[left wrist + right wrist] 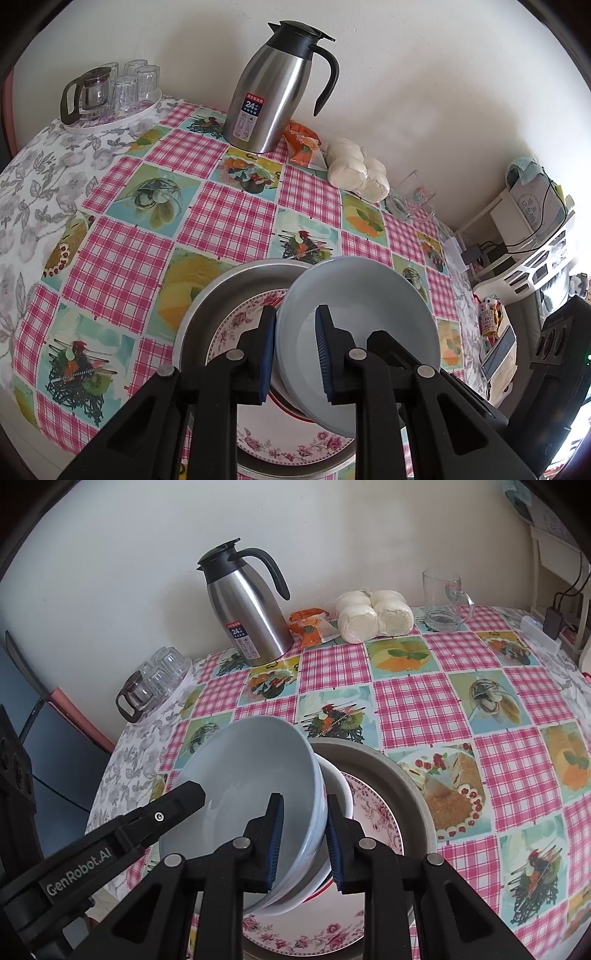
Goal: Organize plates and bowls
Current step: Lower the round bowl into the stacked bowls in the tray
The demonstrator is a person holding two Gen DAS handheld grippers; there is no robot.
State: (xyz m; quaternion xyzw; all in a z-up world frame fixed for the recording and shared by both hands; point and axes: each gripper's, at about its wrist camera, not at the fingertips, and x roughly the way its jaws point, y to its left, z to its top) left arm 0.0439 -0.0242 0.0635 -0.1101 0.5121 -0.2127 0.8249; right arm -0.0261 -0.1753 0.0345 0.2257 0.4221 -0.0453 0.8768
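Note:
A pale blue bowl (pixel 362 314) is held tilted over a metal tray (pixel 225 291) that carries a floral plate (pixel 243 325). My left gripper (pixel 295 350) is shut on the bowl's left rim, one pad inside and one outside. In the right wrist view the blue bowl (pixel 251 775) sits nested in a white bowl with a red rim (pixel 338 786). My right gripper (pixel 304 845) is shut on the right rims of both bowls. The left gripper's finger (pixel 177 801) shows at the bowl's left. The tray (pixel 402 775) and floral plate (pixel 373 816) lie beneath.
A steel thermos (pixel 273 92) stands by the wall, with an orange packet (pixel 303 144), bagged white buns (pixel 358 170) and a glass mug (pixel 443 602) beside it. A round tray of glasses and a small teapot (pixel 110 96) sits at the far left corner. Shelving (pixel 532 229) stands right of the table.

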